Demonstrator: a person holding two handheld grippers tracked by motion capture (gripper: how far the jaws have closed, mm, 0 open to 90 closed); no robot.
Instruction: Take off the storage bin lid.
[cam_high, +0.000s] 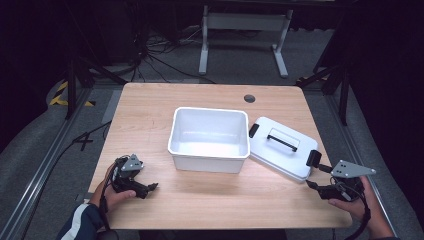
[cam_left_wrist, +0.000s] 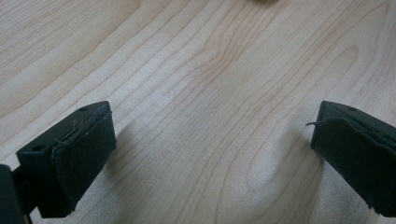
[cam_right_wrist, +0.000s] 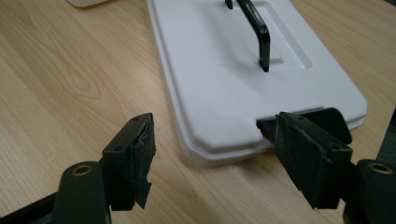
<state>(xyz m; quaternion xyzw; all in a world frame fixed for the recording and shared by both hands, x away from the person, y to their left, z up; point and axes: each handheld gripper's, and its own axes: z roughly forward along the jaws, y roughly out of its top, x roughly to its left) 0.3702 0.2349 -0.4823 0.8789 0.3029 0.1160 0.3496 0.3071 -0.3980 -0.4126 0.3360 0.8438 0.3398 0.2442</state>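
High view: a white rectangular bin (cam_high: 209, 139) stands open at the centre of the frame on the wooden counter (cam_high: 150, 107). Just to its right, its near-left edge close against the bin's right wall, lies the white lid (cam_high: 285, 148), flat, with a black handle (cam_high: 282, 139) on top and a black latch at each short end (cam_high: 313, 158). At lower left, the left tool (cam_high: 150, 188) rests low over the counter in the person's hand, well apart from the bin. At lower right, the right tool (cam_high: 314, 176) sits at the lid's near-right end.

Left gripper view: the left tool (cam_left_wrist: 212, 140) has its jaws spread wide over bare counter wood, nothing between them.

Right gripper view: the right tool (cam_right_wrist: 215, 158) has its jaws set wide; the near corner of the lid (cam_right_wrist: 224, 84) lies between them. The pad at right stands against the black latch (cam_right_wrist: 334, 122); the pad at left is clear of the lid, over the counter. No grip is made on the lid.
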